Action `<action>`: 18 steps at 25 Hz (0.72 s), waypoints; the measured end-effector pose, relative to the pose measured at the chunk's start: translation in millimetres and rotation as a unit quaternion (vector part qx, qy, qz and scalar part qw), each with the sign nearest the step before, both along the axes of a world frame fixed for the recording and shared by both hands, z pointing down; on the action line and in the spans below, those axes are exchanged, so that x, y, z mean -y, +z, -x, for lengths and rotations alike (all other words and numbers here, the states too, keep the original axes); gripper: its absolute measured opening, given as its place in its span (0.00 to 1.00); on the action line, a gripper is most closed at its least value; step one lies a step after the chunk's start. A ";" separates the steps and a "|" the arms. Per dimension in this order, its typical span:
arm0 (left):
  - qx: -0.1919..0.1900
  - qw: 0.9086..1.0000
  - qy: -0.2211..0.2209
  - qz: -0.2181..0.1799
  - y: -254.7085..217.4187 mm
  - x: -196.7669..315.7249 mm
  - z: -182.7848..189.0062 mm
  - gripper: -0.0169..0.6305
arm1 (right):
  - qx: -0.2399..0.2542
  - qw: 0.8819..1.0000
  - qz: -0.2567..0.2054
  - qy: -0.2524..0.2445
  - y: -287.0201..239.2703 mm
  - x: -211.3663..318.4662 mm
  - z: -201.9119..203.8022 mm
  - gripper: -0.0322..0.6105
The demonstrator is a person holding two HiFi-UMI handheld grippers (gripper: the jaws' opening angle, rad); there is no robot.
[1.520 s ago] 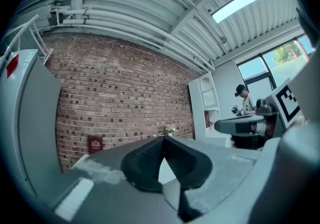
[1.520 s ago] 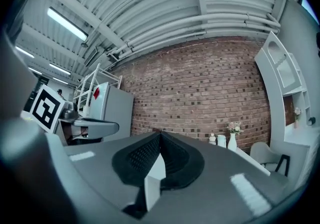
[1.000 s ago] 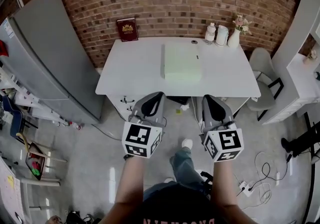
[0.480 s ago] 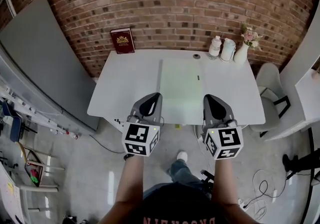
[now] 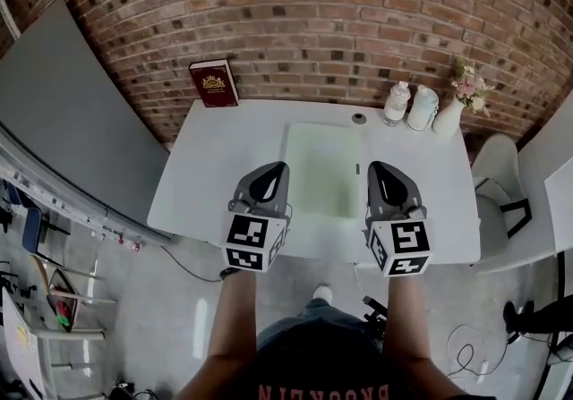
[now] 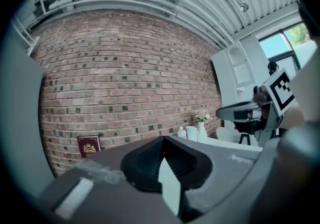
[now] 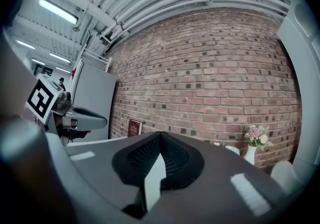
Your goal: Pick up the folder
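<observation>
The pale green folder (image 5: 322, 170) lies flat in the middle of the white table (image 5: 215, 157). My left gripper (image 5: 272, 169) hovers over the table's front part, at the folder's left edge. My right gripper (image 5: 381, 167) hovers just past its right edge. Both point level toward the brick wall, above the table top. In the left gripper view the left gripper (image 6: 162, 141) is shut with nothing in it. The right gripper (image 7: 159, 136) in its own view is also shut and empty. Neither gripper view shows the folder.
A dark red book (image 5: 214, 82) leans on the brick wall at the table's back left. Two white bottles (image 5: 397, 103) and a vase of flowers (image 5: 452, 110) stand at the back right, by a small dark disc (image 5: 359, 118). A chair (image 5: 498, 167) stands right.
The person has walked up to the table. Both grippers have gone from over the floor to over the table's front part, either side of the folder. Jaws stayed shut.
</observation>
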State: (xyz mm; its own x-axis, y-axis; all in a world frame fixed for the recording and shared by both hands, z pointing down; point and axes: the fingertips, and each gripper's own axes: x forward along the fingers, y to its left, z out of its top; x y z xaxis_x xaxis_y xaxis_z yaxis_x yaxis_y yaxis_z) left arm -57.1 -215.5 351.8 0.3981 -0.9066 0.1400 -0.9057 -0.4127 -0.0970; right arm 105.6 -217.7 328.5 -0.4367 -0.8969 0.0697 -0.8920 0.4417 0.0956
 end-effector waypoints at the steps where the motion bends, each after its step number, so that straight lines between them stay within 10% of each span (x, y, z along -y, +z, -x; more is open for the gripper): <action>1: 0.001 1.000 -0.002 0.003 2.6 7.7 0.1 0.02 | -0.001 1.000 0.000 -0.001 1.1 8.4 -1.7 0.05; 18: -0.022 0.999 -0.011 0.037 30.3 101.1 24.6 0.02 | -0.010 0.999 0.033 -0.012 39.7 102.1 -4.5 0.05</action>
